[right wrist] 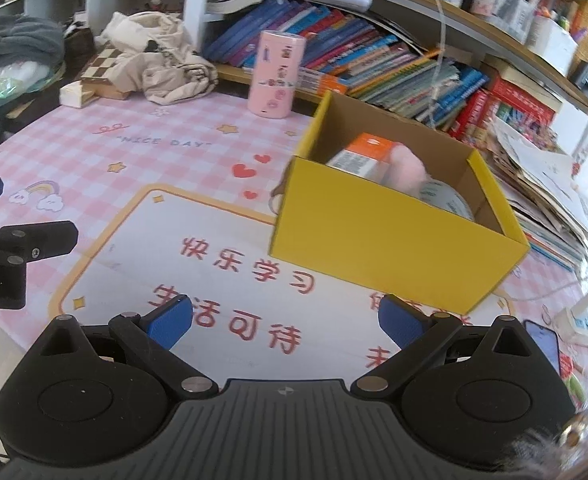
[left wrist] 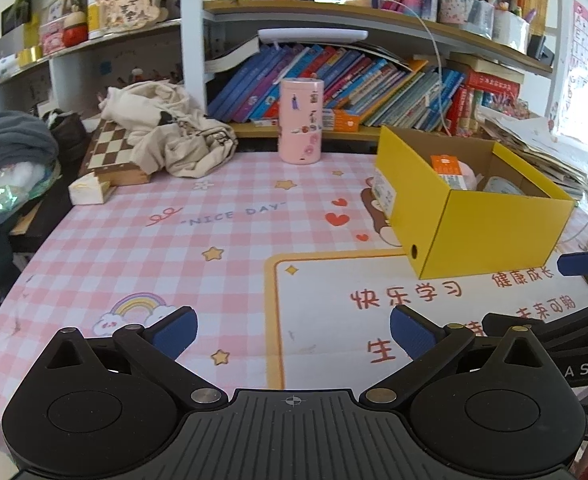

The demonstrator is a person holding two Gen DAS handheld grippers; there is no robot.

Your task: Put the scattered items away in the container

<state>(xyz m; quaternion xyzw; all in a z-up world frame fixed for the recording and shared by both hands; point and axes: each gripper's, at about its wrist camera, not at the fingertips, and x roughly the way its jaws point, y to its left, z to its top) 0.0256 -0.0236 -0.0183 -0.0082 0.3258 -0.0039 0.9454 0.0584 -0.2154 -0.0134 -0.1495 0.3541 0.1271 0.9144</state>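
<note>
A yellow cardboard box [left wrist: 493, 232] stands on the pink checked desk mat, right of centre; it also shows in the right wrist view [right wrist: 373, 236]. Inside lie an orange-and-white carton [right wrist: 363, 156], a pink soft item [right wrist: 407, 172] and a pale round lidded tub [right wrist: 447, 200]. A pink cylindrical tin [left wrist: 301, 120] stands upright behind the box near the books; it also shows in the right wrist view [right wrist: 276, 74]. My left gripper [left wrist: 292, 334] is open and empty above the mat. My right gripper [right wrist: 286, 322] is open and empty in front of the box.
A crumpled beige cloth [left wrist: 166, 128] lies over a wooden chessboard box [left wrist: 112, 156] at the back left. Leaning books [left wrist: 353, 84] fill the shelf behind. Stacked papers [right wrist: 541, 184] lie right of the box. A phone [right wrist: 543, 344] lies at the right edge.
</note>
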